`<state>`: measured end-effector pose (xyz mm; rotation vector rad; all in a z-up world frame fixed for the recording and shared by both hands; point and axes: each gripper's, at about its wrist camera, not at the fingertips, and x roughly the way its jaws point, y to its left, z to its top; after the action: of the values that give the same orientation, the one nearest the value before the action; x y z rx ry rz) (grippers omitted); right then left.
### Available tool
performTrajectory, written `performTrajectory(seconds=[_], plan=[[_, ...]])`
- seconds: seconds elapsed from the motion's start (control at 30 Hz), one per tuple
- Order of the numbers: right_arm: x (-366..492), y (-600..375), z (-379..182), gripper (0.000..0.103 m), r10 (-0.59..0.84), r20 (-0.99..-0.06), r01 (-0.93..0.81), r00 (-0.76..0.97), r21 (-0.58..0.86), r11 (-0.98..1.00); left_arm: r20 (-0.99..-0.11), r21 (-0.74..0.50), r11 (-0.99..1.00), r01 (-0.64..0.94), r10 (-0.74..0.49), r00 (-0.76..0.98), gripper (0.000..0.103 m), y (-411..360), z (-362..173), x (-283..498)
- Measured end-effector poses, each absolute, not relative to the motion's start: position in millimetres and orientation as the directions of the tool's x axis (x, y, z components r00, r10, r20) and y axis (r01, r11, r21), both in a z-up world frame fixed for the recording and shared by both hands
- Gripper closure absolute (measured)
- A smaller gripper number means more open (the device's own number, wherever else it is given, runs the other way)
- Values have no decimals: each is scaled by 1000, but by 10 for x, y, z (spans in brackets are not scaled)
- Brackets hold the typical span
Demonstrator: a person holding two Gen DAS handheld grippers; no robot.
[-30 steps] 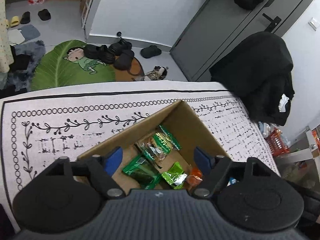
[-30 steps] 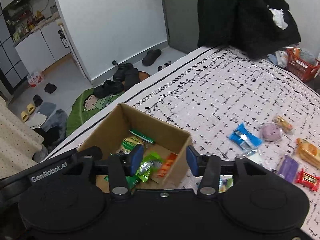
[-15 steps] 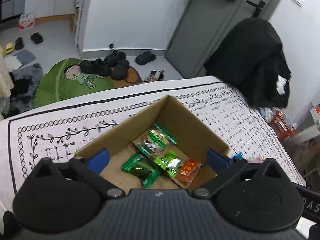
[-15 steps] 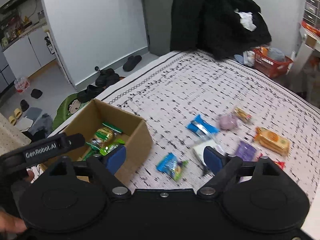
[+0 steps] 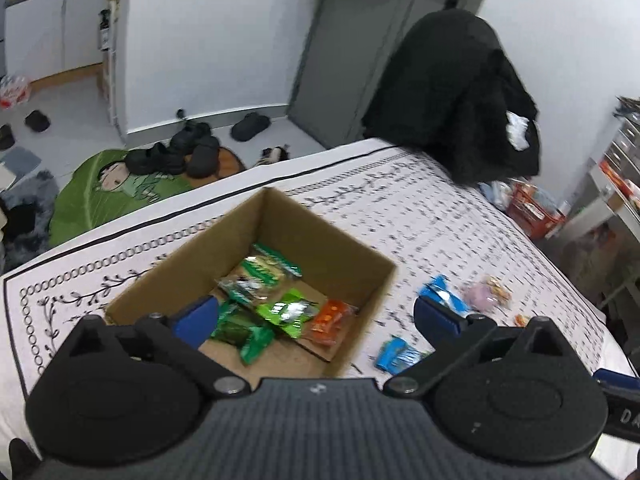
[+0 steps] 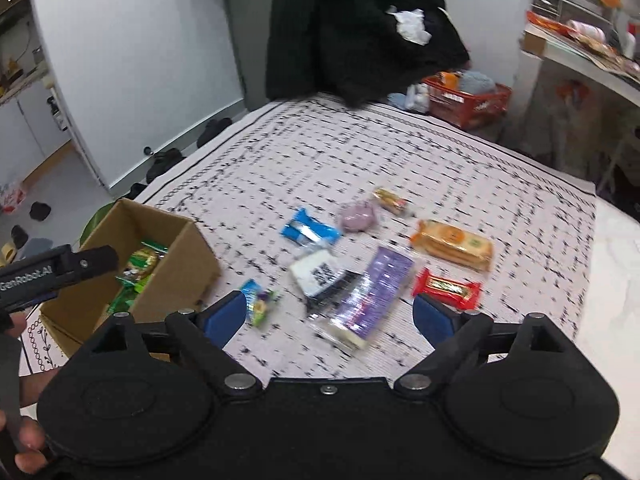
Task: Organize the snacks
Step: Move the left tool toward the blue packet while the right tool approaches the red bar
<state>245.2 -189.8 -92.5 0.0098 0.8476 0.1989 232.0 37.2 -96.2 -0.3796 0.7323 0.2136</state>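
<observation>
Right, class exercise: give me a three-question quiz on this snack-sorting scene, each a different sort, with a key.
1. True or false: the orange packet lies inside the cardboard box.
2. Multiple choice: the red candy bar lies A) in the box, B) on the patterned tablecloth, C) in the right gripper.
3. Fill in: both the left gripper and the right one are ____.

Key: 1 true; 2 B; 3 open.

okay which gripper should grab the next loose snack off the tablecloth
Right, probably. The right gripper is open over the loose snacks, with the purple packet between its fingers, while the left gripper hangs open over the cardboard box.
</observation>
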Motion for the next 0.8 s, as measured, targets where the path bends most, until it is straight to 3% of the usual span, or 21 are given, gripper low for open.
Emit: performTrajectory(seconds=[0.47,0.8], plan=[[2459,-2445,-1131,13,153,-734,-83,662,132,988,-697,-248,937,-247,5,717,0,-48,-956,2332],[2656,-2683,-1124,17,226,-709,-202,668,119,972,-701,-243,947,-211,-21,713,2,-445,-986,2329]])
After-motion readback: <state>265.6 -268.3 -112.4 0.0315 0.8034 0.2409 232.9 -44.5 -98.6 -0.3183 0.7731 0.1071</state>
